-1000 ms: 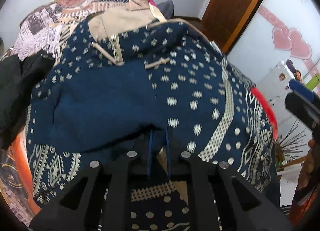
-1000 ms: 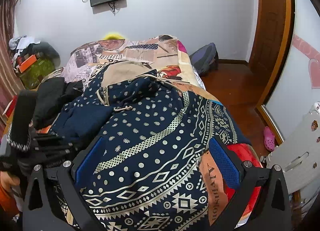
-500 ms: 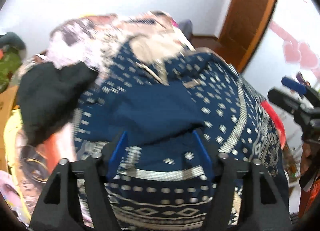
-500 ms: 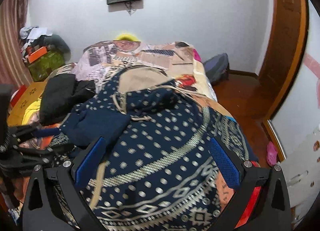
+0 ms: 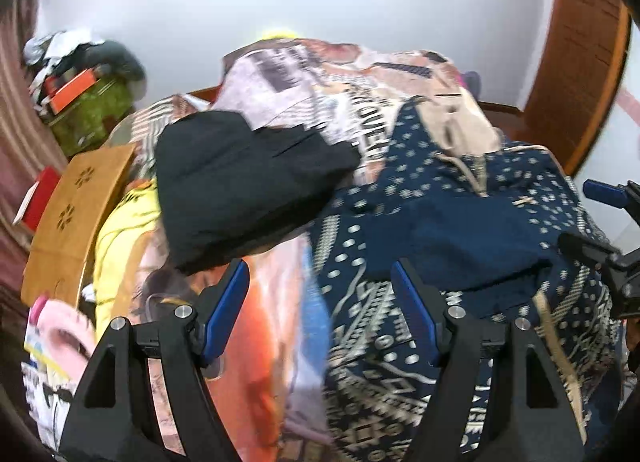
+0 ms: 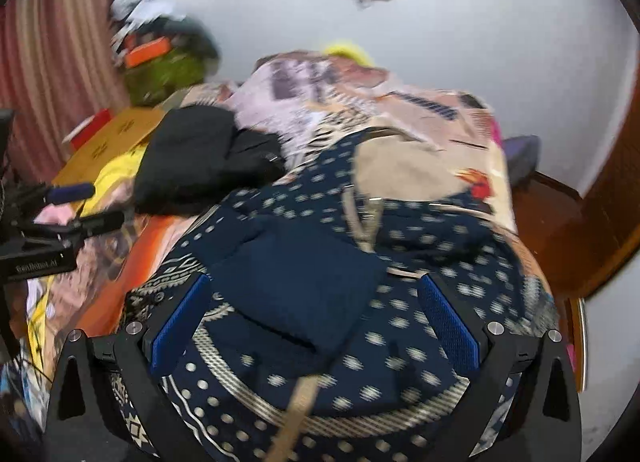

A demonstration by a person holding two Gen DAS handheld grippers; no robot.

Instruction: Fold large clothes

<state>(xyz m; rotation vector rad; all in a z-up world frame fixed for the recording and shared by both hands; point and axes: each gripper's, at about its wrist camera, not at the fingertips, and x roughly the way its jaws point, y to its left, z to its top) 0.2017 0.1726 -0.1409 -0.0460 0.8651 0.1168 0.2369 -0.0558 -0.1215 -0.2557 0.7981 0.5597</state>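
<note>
Left wrist: left gripper [image 5: 320, 282] jaws opening, empty; right wrist alone shows right gripper [image 6: 314, 302] spread over hoodie [image 6: 304, 278].

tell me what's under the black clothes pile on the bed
The black clothes pile rests on the printed bedspread, with yellow fabric showing at its left edge. Whatever lies directly beneath is covered.

Bright, even indoor light; strong motion blur; fisheye bending and dark corners at edges

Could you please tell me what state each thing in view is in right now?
Left claw: opening, nothing between the fingers.
Right claw: open, holding nothing.
Navy patterned garment: spread on the bed, sleeve folded in.
Black garment: lying bunched.
</note>
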